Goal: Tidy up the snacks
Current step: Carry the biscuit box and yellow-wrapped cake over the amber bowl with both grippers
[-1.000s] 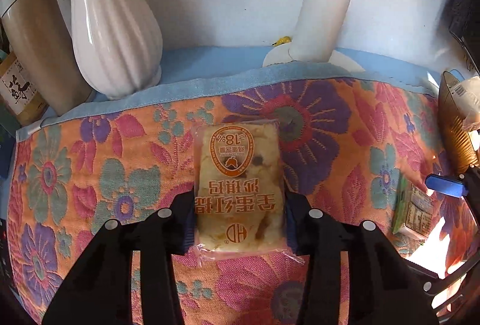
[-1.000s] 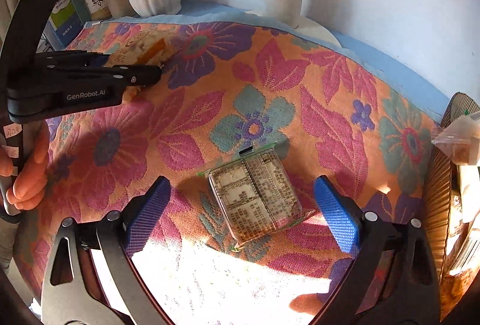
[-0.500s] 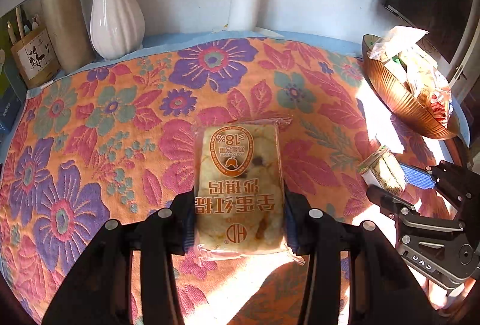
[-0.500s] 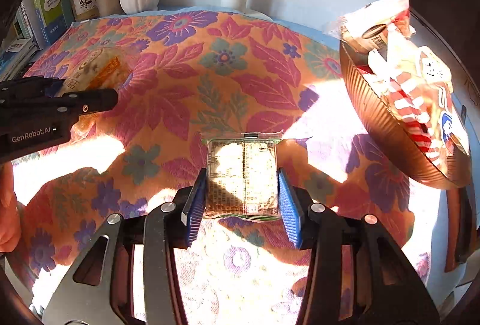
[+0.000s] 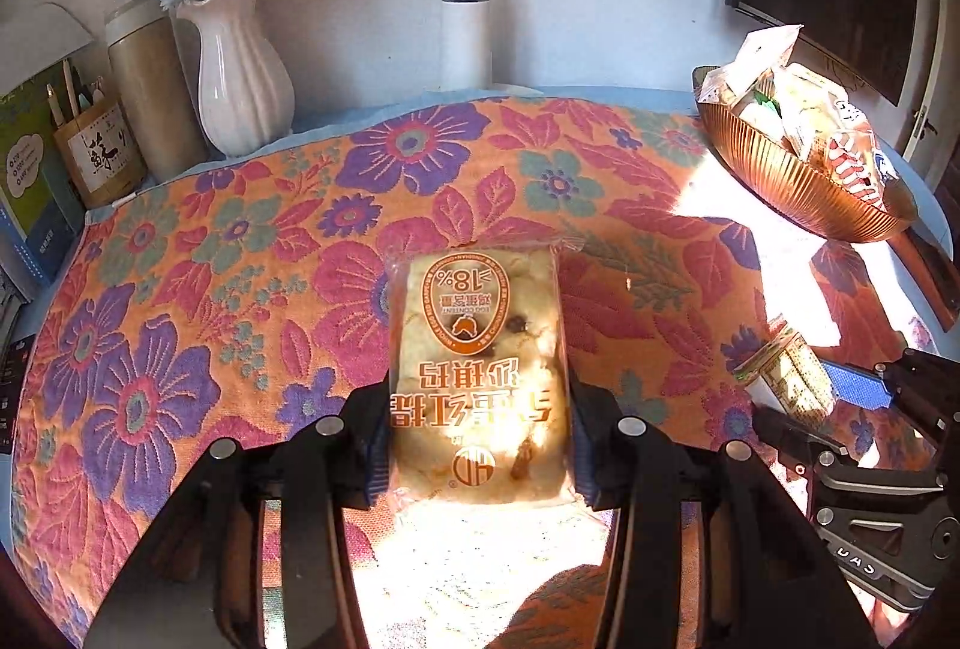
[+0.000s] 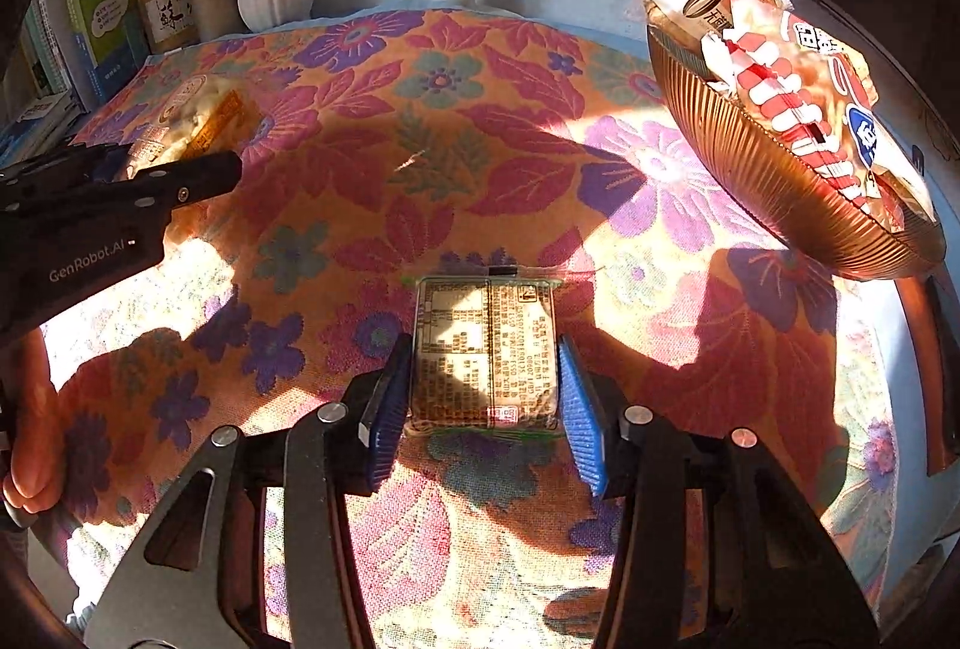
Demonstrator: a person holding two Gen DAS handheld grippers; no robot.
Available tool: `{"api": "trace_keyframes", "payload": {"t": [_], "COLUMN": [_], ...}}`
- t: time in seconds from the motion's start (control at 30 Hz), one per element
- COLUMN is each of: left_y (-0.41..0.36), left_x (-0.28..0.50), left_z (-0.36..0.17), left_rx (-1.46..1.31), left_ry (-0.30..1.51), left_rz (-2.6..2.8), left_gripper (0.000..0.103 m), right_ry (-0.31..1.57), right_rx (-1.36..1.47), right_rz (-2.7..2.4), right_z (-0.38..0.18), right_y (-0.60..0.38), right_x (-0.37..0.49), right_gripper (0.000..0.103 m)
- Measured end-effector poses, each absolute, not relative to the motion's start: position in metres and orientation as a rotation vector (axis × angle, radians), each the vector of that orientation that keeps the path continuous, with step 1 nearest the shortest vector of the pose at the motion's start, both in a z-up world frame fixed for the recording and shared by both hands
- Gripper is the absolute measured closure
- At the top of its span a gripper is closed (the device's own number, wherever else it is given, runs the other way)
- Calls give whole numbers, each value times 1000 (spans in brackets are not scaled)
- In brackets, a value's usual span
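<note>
My left gripper [image 5: 477, 439] is shut on a clear cake packet with orange print [image 5: 477, 373], held above the flowered cloth. In the right wrist view, my right gripper [image 6: 483, 409] is shut on a small green-edged cracker packet [image 6: 483, 349], its blue pads pressing both sides. Each gripper also shows in the other's view: the right one [image 5: 798, 403] with its cracker packet [image 5: 786, 373] at the right, the left one [image 6: 180, 169] with the cake packet [image 6: 192, 121] at the left. A copper ribbed bowl [image 5: 798, 181] [image 6: 750, 175] holding several wrapped snacks stands at the right.
A white vase with blue flowers [image 5: 240, 91], a tan canister [image 5: 150, 85], a pen holder [image 5: 102, 157] and books stand along the back left. A white lamp post [image 5: 465, 37] rises at the back centre. A person's fingers [image 6: 30, 439] hold the left gripper's handle.
The right gripper closed on the cracker packet and lifted it. Both grippers pulled back from the wall with their packets, bringing the copper bowl into view at the right.
</note>
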State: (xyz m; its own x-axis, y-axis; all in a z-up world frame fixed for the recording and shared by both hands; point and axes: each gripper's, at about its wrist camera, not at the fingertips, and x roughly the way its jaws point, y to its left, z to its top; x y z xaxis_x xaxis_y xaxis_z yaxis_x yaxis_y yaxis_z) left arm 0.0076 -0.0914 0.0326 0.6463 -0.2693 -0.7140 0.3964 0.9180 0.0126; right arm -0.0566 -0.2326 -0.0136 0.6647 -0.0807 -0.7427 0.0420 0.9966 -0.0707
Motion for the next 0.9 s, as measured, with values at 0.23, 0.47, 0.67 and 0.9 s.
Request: {"api": "trace_keyframes", "payload": {"t": [0.23,0.47,0.67,0.9], "left_y": [-97,-101,-129,-234], "left_x": [4,-4,-21,-10], "left_z": [31,42,103,187], "left_rx": [213,220,159,216], "left_ry": [770,755,679,583], "left_rz": [-381,-407,-556,-782], "left_gripper": [59,59,59,59], "right_ry": [824,778,655,472], "right_rx": [-44,113,230,367], "right_rz": [-84,-63,-115,-291], "right_z": [-13,-4,45,121], "right_y": [-231,-253,-308,-415], "right_x": [-62,-92,-132,-146], "right_gripper": [57,57,57,57]}}
